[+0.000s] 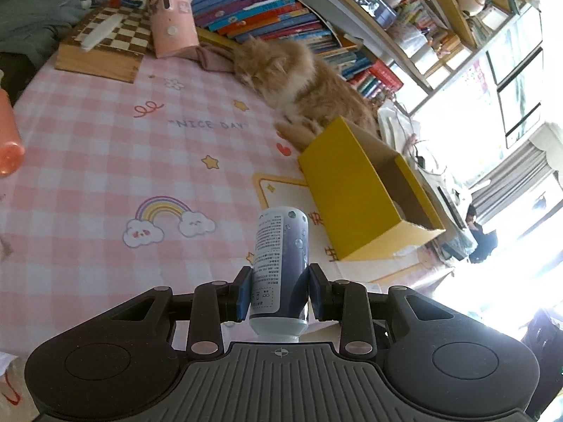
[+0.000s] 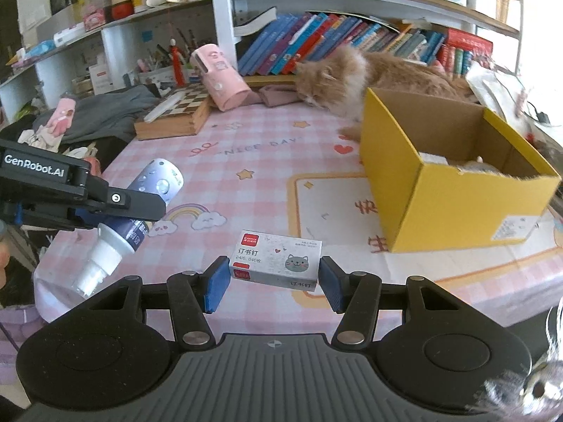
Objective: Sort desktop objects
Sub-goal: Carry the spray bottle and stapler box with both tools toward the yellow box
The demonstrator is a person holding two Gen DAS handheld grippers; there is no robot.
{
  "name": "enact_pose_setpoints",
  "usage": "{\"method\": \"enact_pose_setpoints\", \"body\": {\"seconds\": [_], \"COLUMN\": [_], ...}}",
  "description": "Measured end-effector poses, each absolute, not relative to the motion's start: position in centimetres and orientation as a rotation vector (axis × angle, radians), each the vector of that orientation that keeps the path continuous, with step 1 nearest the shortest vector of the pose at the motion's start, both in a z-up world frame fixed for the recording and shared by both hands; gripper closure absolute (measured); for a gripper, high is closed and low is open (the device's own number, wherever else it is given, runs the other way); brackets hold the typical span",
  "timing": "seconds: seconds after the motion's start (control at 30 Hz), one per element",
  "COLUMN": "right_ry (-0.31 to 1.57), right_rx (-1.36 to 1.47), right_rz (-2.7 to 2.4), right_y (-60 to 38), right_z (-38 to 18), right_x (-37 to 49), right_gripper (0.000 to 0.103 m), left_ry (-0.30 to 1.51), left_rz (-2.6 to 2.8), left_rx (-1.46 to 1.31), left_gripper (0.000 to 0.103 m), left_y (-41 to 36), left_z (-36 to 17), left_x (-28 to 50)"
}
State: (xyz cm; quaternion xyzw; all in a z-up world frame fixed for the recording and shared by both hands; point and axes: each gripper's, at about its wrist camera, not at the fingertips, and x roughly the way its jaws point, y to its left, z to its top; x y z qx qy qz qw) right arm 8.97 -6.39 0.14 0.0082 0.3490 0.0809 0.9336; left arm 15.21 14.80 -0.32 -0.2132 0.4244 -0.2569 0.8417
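Far left, a wooden chessboard case point(image 2: 174, 114) and a soft pink cylindrical pouch point(image 2: 220, 77) lie on the desk, apparently yet to be sorted. Nearer, the left gripper point(image 1: 280, 290) is clamped on a smooth purple spray bottle point(image 1: 279, 263) with a white cap, carried above the pink checked tablecloth point(image 1: 105, 147); the bottle points toward the box. In the middle, the right gripper point(image 2: 273, 283) holds a small flat staple box point(image 2: 276, 263) of printed card, its blue pads pressing both short ends, lifted near the desk's front edge. To the right stands the open yellow cardboard box point(image 2: 422, 183), rigid, with a torn near rim; something pale lies inside, too hidden to name, so some sorting seems done. Both held items remain outside it. Just behind the box a fluffy orange cat point(image 2: 352, 77) lies against a row of books point(image 2: 316, 40).
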Motion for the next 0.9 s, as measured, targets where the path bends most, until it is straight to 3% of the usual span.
{"method": "enact_pose_setpoints", "body": {"seconds": [0.9], "right_ry": [0.76], "right_rx": [0.11], "right_rz": [-0.067], "right_y": [-11.7], "right_z": [-0.1], "right_x": [3.6], "right_gripper": [0.051], "left_ry": [0.979], "left_rz": [-0.753], "left_rx": [-0.397], "left_gripper": [0.072], "left_y": [8.2], "left_z": [-1.4], "left_x": [14.1]}}
